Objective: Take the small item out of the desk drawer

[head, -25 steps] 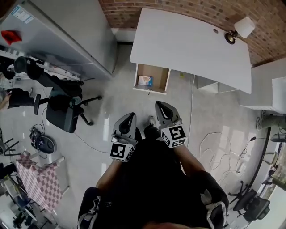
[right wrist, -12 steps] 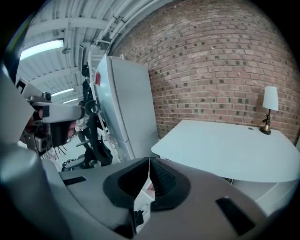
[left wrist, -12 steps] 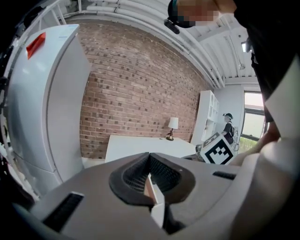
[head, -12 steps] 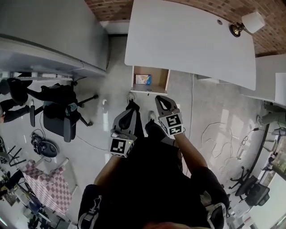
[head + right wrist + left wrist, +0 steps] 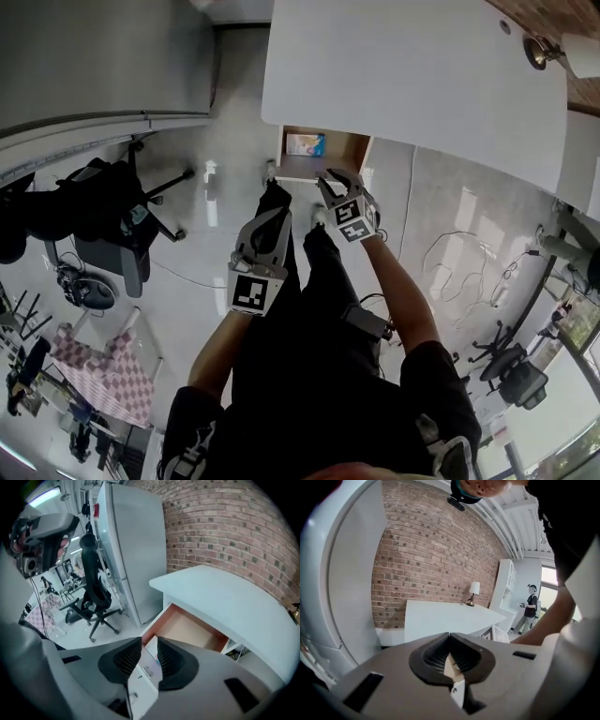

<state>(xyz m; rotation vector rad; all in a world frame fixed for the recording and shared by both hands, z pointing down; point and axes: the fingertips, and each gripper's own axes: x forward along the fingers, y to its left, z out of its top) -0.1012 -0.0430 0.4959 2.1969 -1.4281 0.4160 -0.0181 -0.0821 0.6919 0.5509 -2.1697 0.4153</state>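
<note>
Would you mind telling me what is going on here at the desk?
A person stands at the white desk with a gripper in each hand. The drawer is open, and a small item lies inside it, not yet grasped. The right gripper is held out just short of the drawer's front, its fingers opening with nothing between them. The left gripper hangs further back, fingers shut.
</note>
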